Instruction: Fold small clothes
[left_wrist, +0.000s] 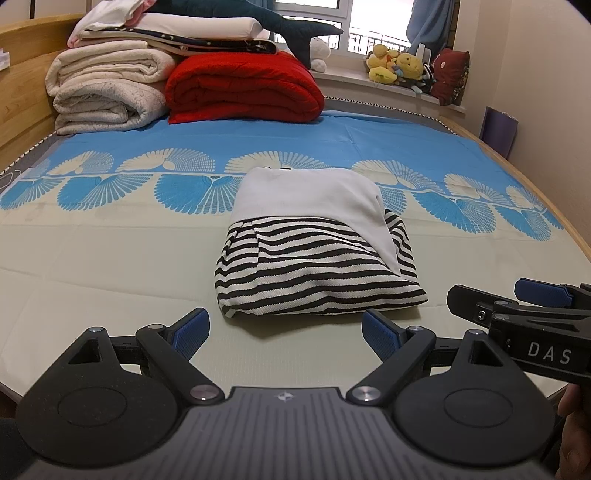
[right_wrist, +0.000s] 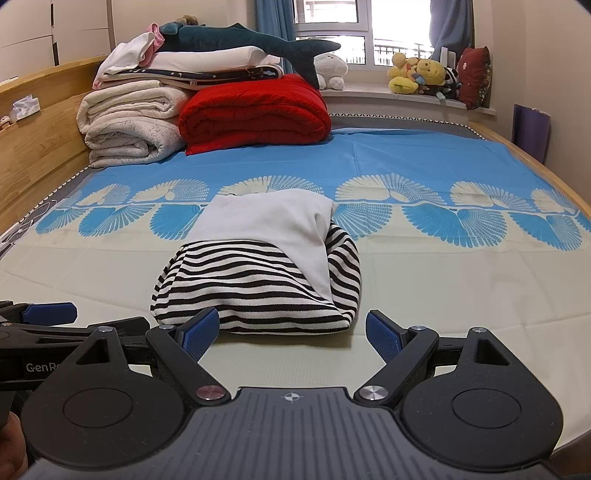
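Observation:
A small garment (left_wrist: 314, 243), white on top with black-and-white stripes below, lies folded in a compact bundle on the bed; it also shows in the right wrist view (right_wrist: 258, 266). My left gripper (left_wrist: 284, 332) is open and empty, just in front of the bundle's near edge. My right gripper (right_wrist: 291, 334) is open and empty, also at the near edge, its left pad (right_wrist: 199, 336) next to the striped hem. The right gripper shows at the right edge of the left wrist view (left_wrist: 532, 306).
The bed sheet (left_wrist: 110, 258) is cream with a blue fan-pattern band. Folded white blankets (left_wrist: 107, 88) and a red quilt (left_wrist: 243, 88) are stacked at the far headboard side. Plush toys (left_wrist: 399, 64) sit on the windowsill. The wooden bed rail (left_wrist: 546, 206) runs along the right.

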